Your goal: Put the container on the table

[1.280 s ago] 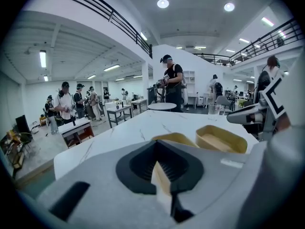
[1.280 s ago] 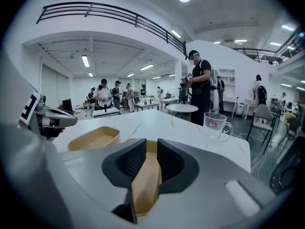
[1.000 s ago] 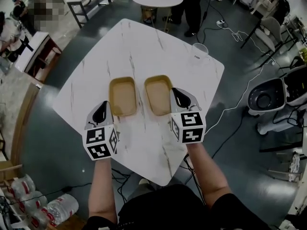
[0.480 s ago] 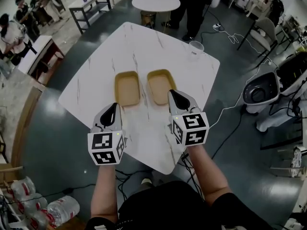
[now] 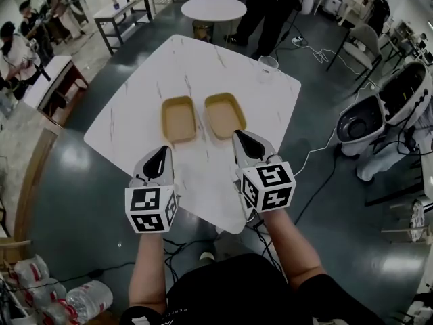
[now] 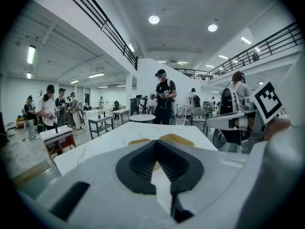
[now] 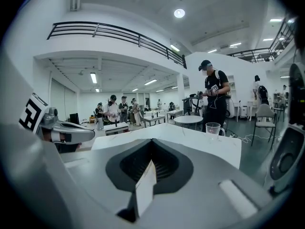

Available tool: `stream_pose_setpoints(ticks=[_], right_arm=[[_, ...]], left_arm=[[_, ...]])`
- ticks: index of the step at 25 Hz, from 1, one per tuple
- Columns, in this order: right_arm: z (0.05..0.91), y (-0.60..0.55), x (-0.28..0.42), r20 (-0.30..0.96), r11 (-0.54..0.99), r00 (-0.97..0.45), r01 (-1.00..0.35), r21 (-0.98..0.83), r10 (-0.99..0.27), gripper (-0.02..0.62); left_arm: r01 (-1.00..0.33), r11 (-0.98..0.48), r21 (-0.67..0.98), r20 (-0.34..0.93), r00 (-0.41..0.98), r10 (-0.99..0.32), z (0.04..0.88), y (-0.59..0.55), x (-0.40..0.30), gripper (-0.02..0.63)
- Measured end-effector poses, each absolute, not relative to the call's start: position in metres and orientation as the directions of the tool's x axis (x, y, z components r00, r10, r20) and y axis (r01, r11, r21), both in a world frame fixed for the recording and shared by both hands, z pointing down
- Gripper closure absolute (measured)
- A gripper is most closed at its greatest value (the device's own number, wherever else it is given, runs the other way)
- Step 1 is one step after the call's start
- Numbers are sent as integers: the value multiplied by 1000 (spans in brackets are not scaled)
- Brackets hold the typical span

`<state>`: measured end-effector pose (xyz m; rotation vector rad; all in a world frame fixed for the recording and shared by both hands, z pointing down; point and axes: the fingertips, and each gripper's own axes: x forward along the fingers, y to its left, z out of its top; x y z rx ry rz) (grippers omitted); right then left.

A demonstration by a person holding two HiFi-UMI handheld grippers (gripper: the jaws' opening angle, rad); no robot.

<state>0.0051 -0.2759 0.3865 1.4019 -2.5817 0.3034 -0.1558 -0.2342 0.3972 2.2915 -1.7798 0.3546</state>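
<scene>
Hovering above the near edge of the table (image 5: 135,107), the left hand-held gripper (image 5: 162,152) has its jaws pressed together tip to tip, gripping no object. Its own view shows the dark pads meeting in a single seam, with the table's white marbled top stretching away beyond them. The right hand-held gripper (image 5: 239,137) is held over the table's near side too, and its jaws are likewise fully closed on themselves; in the right gripper view they form one shut point over the table (image 7: 200,144). Both hand-held grippers are clear of the table's surface and touch nothing on it.

Two shallow tan containers sit side by side at the middle of the table, long sides parallel and close together, with a narrow strip of table top between them. The left container (image 5: 178,119) lies towards the table's left edge and the right container (image 5: 225,114) towards its right edge. Both rest flat, open side up. In the left gripper view they show as low tan rims (image 6: 174,139) just past the closed jaws.

A clear glass cup (image 5: 268,62) stands upright at the table's far right corner, well apart from the containers. A small round table (image 5: 214,8) stands on the floor beyond the table's far corner.
</scene>
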Motion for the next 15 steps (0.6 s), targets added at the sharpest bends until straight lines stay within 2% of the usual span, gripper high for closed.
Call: stream_pose_setpoints(ticks=[15], right_arm=[[379, -229, 0, 262, 545, -545, -834, -80, -796, 597]], left_arm=[[-954, -298, 5, 316, 285, -905, 396, -197, -140, 609]])
